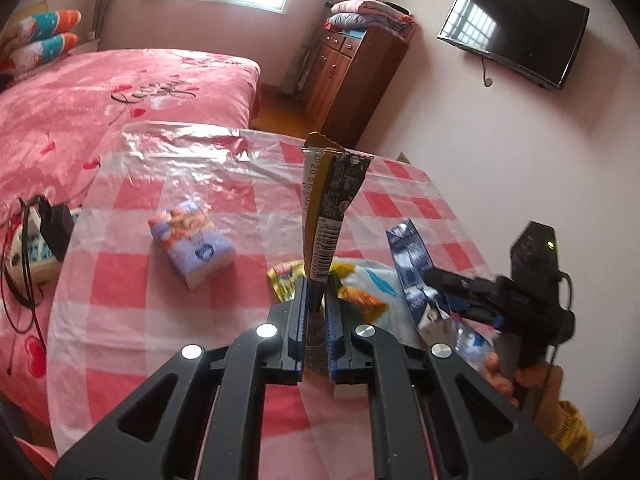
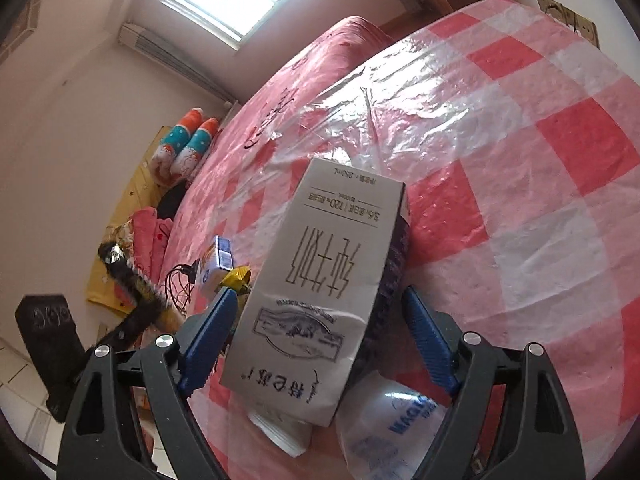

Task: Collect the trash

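Foil-lined wrapper (image 1: 330, 216), black and gold with a barcode, stands upright in our left claw (image 1: 318, 300), which is clenched on its lower end; the strip rises toward twelve o'clock, kept clear of the counter (image 1: 132, 276) so it can be carried off. At nine o'clock of it lies a tissue pack (image 1: 191, 243), flat on the checked plastic cover. Just behind the claw tips, a yellow snack wrapper (image 1: 286, 280) sits crumpled, apparently waiting its turn. At three o'clock the right claw (image 1: 442, 300), gripped by a hand (image 1: 516, 376), reaches around a blue-and-white milk carton (image 1: 410, 256).

From the right wrist, that milk carton (image 2: 320, 276) fills the middle, lying between the blue pads (image 2: 208, 336) of our right claw (image 2: 316, 332). Both jaws stand apart from its sides, so it is released, not yet gripping; we judge it is lined up along the carton's long axis so the pads can squeeze the flat faces. A clear plastic bag (image 2: 400, 424) with blue print lies at five o'clock, partly under the carton. The tissue pack (image 2: 218, 260) shows at nine o'clock.
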A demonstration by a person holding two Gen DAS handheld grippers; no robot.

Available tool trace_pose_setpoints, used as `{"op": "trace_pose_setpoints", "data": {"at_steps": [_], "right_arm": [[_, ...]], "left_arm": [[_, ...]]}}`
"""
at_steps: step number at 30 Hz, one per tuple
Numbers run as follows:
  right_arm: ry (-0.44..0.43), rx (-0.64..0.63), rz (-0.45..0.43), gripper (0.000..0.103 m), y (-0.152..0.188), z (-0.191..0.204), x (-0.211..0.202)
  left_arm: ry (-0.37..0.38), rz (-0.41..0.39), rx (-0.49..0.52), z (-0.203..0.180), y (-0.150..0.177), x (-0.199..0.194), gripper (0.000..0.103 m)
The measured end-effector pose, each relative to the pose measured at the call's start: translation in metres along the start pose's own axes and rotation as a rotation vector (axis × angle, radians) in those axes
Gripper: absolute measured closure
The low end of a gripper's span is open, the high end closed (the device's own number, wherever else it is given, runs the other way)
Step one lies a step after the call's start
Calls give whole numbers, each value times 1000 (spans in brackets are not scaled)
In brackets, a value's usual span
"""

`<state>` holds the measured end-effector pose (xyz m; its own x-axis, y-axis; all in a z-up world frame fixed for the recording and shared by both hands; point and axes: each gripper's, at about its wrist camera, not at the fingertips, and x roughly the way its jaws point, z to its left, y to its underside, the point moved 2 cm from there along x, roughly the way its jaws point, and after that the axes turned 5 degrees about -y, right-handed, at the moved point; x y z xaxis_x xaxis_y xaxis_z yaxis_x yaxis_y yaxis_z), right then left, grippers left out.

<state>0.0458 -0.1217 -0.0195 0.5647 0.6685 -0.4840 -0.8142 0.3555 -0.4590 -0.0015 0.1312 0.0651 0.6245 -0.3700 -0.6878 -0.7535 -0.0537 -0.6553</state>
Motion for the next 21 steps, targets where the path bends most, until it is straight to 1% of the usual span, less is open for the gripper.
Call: {"op": "trace_pose_setpoints", "data": {"at_steps": [1,5,6,7,8,10,12,15,17,18,21], "right_arm": [[11,-8,-2,25,0,1,1],[29,-41,-19,27,3,3,3],[36,-57,-28,28,5,6,2],[44,-71,-35,32,5,7,1],[54,-88,-45,34,7,9,-2],[69,-124,-70,35,10,14,-9],[65,-144,-85,35,12,18,-13],[49,-163,-108,36,17,23,-24],[38,-175,-114,36,20,26,-28],[29,-182,-116,36,23,28,-31],[10,-194,-124,36,30,33,-40]], "left_arm": [[9,2,-7,1,3,-2,93],[46,28,-47,7,17,-7,93],[51,40,-49,7,20,-7,93],[55,58,-49,8,23,-7,93],[54,71,-46,8,26,-8,93],[46,99,-33,8,32,-9,93],[45,130,-24,6,37,-7,93],[28,150,-10,4,42,0,92],[17,156,-10,4,42,7,88],[8,157,-5,3,42,10,83],[-25,173,1,3,43,30,75]]}}
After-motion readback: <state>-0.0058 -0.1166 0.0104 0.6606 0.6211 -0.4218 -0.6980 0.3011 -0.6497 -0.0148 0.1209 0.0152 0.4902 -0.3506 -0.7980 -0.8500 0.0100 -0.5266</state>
